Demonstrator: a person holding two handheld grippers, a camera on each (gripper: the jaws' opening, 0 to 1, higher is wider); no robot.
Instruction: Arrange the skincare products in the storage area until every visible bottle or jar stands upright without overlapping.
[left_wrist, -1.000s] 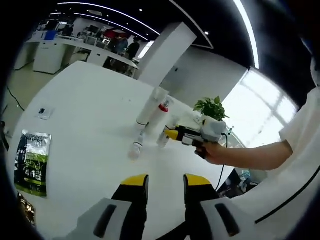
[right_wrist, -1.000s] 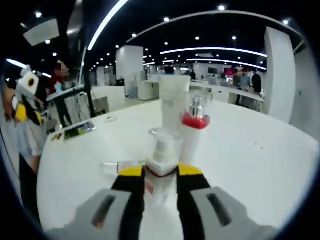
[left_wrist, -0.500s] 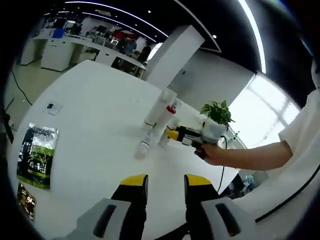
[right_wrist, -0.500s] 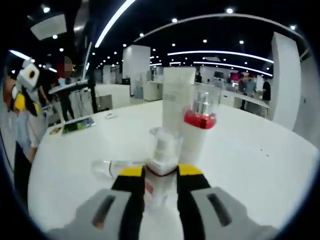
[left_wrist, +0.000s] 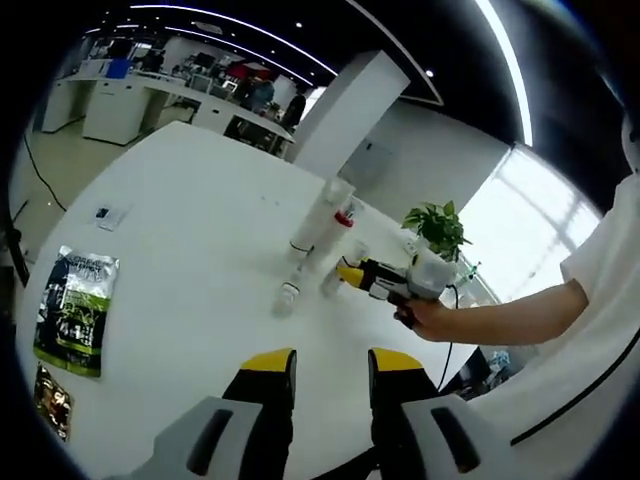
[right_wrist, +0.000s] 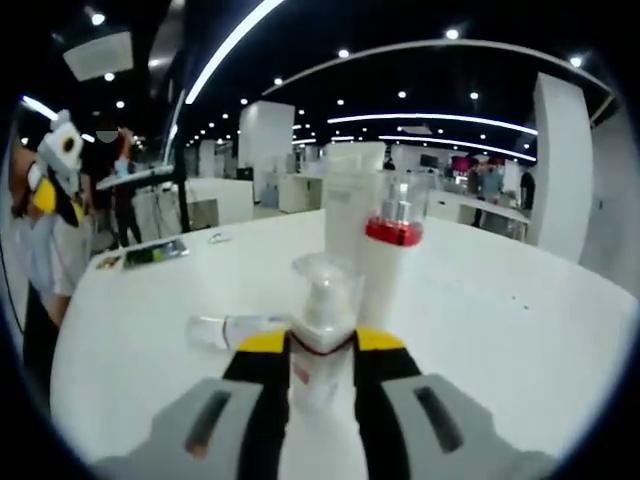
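Between the earlier frames and now, the right gripper (right_wrist: 320, 345) has carried its pump bottle (right_wrist: 322, 325) slightly, so that the tube (right_wrist: 350, 205) and red-collar bottle (right_wrist: 388, 262) sit a little differently behind it, while the left gripper view has drawn back and the cluster appears smaller. Reading that view from left to right: a green packet (left_wrist: 73, 312) lies flat at the table (left_wrist: 180, 260) edge, well apart from the products; a small clear bottle (left_wrist: 289, 291) lies on its side near the middle; the tube (left_wrist: 318, 215) and red-collar bottle (left_wrist: 342, 225) stand upright just behind it; the right gripper (left_wrist: 352, 274) reaches in from the right, held by a hand (left_wrist: 430, 318), with a plant (left_wrist: 437, 226) beyond. The left gripper (left_wrist: 331, 362) hovers low with its jaws narrowly parted and nothing between them. In the right gripper view, the lying bottle (right_wrist: 232, 329) is at the left of the gripped pump bottle, and the jaws are closed on that pump bottle's body, which is upright. Judged from this, the pump bottle is being positioned beside the two standing items; whether its base touches the table cannot be told. The lying bottle remains to be stood up, so the task is not finished. Release should leave the pump bottle clear of the red-collar bottle.
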